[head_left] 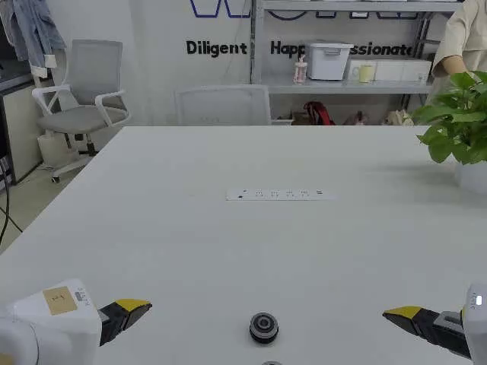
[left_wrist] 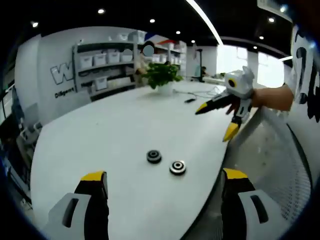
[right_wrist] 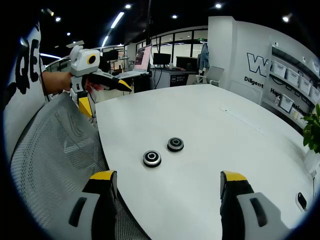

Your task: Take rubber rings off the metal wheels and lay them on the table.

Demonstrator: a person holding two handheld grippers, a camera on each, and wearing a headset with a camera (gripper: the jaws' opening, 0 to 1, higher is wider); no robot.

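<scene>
Two small metal wheels with black rubber rings lie flat near the front edge of the white table [head_left: 228, 251]. One wheel [head_left: 263, 328] sits between my grippers; the other wheel [head_left: 272, 363] barely peeks in at the bottom edge. My left gripper [head_left: 131, 310] is at the lower left and my right gripper [head_left: 402, 313] at the lower right, both off to the sides of the wheels. In the left gripper view the wheels [left_wrist: 154, 156] [left_wrist: 177, 167] lie ahead of the open left gripper [left_wrist: 164, 176]. The right gripper [right_wrist: 168, 175] also stands open, facing both wheels [right_wrist: 175, 144] [right_wrist: 152, 158].
A white power strip [head_left: 280, 195] lies mid-table. A potted plant [head_left: 456, 122] stands at the far right. Office chairs [head_left: 80, 91] [head_left: 222, 105] and shelves stand behind the table, with a person [head_left: 464, 38] at the back right. A mesh chair [right_wrist: 60, 150] is by the front edge.
</scene>
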